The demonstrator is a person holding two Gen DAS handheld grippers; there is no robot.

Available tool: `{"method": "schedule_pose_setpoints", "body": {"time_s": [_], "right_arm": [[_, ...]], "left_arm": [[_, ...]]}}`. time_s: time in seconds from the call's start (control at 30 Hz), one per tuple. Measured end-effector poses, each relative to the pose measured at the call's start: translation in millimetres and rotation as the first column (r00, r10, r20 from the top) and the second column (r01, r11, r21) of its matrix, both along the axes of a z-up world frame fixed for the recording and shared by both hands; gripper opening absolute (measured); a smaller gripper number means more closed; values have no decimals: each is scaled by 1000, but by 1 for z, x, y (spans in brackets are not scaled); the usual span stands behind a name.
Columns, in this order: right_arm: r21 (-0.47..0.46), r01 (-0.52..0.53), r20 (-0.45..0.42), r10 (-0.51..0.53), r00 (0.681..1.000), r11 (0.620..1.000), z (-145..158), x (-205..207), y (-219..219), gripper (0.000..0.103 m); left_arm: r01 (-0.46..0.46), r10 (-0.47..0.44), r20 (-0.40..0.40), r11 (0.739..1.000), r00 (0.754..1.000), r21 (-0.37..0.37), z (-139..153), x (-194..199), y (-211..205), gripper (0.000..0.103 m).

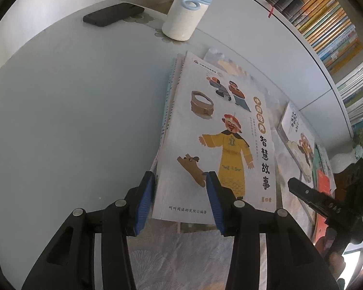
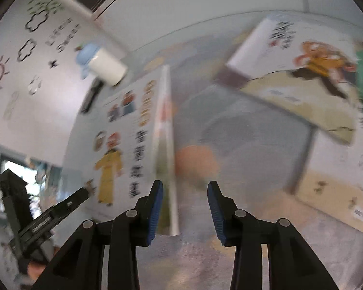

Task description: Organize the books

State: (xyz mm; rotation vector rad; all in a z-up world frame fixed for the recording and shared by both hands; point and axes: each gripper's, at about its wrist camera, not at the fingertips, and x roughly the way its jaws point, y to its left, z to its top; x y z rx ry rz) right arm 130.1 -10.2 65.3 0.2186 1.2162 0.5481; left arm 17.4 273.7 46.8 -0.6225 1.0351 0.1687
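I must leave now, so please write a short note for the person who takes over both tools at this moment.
Left tool: jaws apart, astride the near left corner of the yellow-robed-figure book; no grip visible.
Right tool: open, nothing between the jaws; its view is blurred.
That book tops a small stack on the table.
The monkey-cover book lies further right, with more books beside it.
Done: one stack started.
Left: gather the loose books.

Both wrist views—close, angled down—share storybook (image 1: pixel 220 130).

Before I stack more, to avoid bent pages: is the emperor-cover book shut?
Shut: the emperor-cover book lies flat, front cover fully closed.
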Motion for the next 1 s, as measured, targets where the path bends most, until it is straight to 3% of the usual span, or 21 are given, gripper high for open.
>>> {"method": "schedule_pose_setpoints", "body": {"time_s": [0.2, 0.3, 0.4, 0.47, 0.57, 0.63, 0.73, 0.77, 0.83, 1.0], "right_arm": [[-140, -128, 17, 132, 991, 982, -4, -13, 25, 35], [-71, -174, -18, 174, 985, 982, -1, -22, 38, 28], [-166, -155, 35, 163, 986, 974, 3, -27, 44, 28], [-127, -145, -16, 144, 989, 981, 1, -24, 31, 28], [-69, -114, -37, 112, 993, 991, 8, -26, -11, 28], [-56, -58, -10, 58, 998, 997, 23, -33, -58, 31], [-78, 65, 92, -58, 994, 995, 48, -42, -140, 53], [-98, 104, 131, -90, 987, 990, 55, -44, -160, 61], [-142, 195, 202, -165, 965, 970, 65, -46, -214, 63], [-142, 289, 175, -263, 949, 947, 61, -25, -307, 63]], "left_arm": [[-5, 5, 1, 1000, 1000, -8, -1, 0, 1, 40], [-12, 13, -12, 999, 1000, 45, 3, 0, -5, 43], [24, -23, -18, 998, 1000, 52, 4, 1, -12, 43], [16, -15, -16, 997, 1000, 70, 9, -4, -13, 43], [-23, 19, 27, 988, 999, 152, 35, -17, -18, 43], [10, -24, 76, 985, 997, 174, 58, -19, -33, 43], [114, -135, 138, 982, 981, 152, 83, -8, -79, 44], [172, -190, 160, 977, 969, 124, 88, 0, -104, 45], [273, -284, 175, 958, 943, 84, 89, 14, -147, 45], [473, -475, 145, 880, 868, 52, 71, 49, -276, 45]]}}
